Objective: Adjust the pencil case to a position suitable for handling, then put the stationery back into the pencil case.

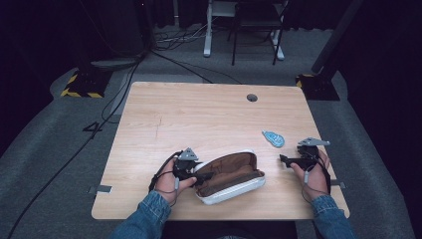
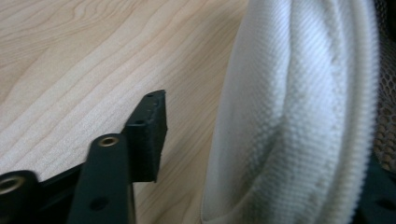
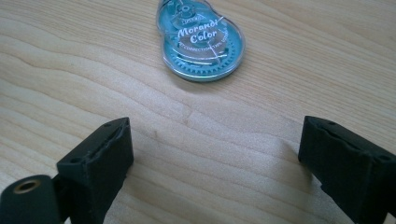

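Step in hand, by the look of it: packing the open pouch (image 1: 230, 178) lying at the near edge of the bench (image 1: 199, 114). Left tool (image 1: 195, 172) spread at the pouch's white rim, pinching nothing; right tool (image 3: 215, 161) spread wide, empty, facing the teal correction tape (image 3: 201, 39) beside the pouch. Next, probably: advance right, straddle the tape, squeeze.

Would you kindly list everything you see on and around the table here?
Pencil case: one, white outside, brown inside, lying open at the table's near edge.
Correction tape: one, teal, on the table ahead of the right jaws.
Table: one, light wood.
Chair: one, dark, beyond the table.
Left hand-held gripper: black, at the case's white rim, jaws apart.
Right hand-held gripper: black, open, empty.
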